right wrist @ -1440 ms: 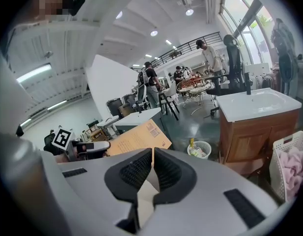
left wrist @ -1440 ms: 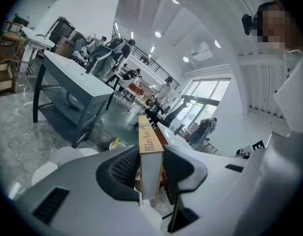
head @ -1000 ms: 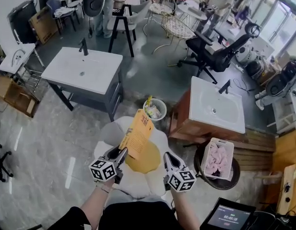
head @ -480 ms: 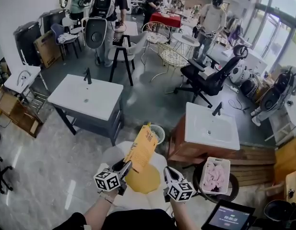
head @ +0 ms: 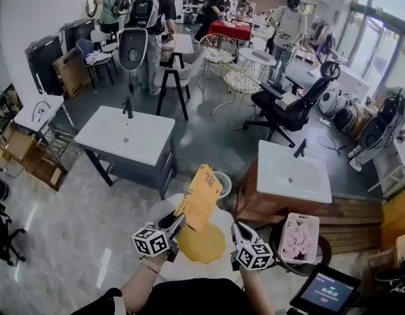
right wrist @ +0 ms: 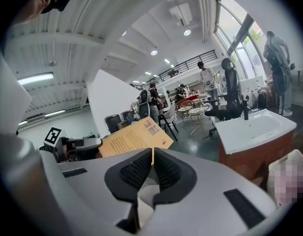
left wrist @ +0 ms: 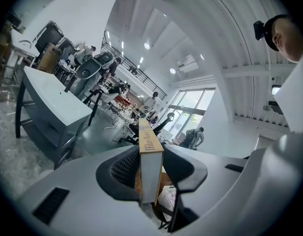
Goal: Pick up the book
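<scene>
A white round cushioned seat (head: pixel 189 268) stands on the grey marbled floor (head: pixel 77 228). A round yellow pad (head: pixel 201 245) lies flat on it, covering its middle and reaching toward its right edge.

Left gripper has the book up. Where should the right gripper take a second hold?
Probably grip the free right-hand edge of the book, above the left gripper, coming from the right. It stands tilted with that thin edge bare; the right gripper is shut, so open its fingers first.
</scene>
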`<state>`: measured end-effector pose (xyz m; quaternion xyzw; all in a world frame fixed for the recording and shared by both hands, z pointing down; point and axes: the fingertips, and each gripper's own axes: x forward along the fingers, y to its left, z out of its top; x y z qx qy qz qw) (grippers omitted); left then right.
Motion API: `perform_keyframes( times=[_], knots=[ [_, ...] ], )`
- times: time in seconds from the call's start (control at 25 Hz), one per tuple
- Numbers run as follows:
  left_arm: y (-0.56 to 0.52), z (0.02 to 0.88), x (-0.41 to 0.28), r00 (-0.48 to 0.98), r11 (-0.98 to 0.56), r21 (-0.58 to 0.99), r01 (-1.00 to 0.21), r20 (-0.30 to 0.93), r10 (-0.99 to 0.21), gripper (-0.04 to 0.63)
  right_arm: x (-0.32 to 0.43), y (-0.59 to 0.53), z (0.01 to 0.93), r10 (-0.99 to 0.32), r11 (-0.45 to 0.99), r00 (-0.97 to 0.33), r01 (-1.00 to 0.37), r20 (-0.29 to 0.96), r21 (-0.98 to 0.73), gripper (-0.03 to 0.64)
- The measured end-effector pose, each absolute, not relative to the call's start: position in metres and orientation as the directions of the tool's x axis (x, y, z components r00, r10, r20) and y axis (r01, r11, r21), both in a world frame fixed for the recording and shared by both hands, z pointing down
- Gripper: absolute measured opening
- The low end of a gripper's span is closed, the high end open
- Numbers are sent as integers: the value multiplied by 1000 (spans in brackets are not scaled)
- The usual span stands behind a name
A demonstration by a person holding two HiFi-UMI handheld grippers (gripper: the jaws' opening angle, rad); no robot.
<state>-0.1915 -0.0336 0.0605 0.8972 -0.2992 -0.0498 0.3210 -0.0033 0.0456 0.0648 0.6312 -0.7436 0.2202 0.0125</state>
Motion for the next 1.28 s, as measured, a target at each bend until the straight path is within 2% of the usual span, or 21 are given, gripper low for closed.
perform_keyframes(
  times=[0.68,1.28],
  knots=[
    [-33,53,-195,789,-601,602,-527,84,-608,153,-12,39,64,-916,186,-267,-944,299,-273,29],
    [-33,63,-205,775,-578,612,-540,93,-625,153,-10,42,80,-914,168,-269,-933,305,-320,29]
  ],
)
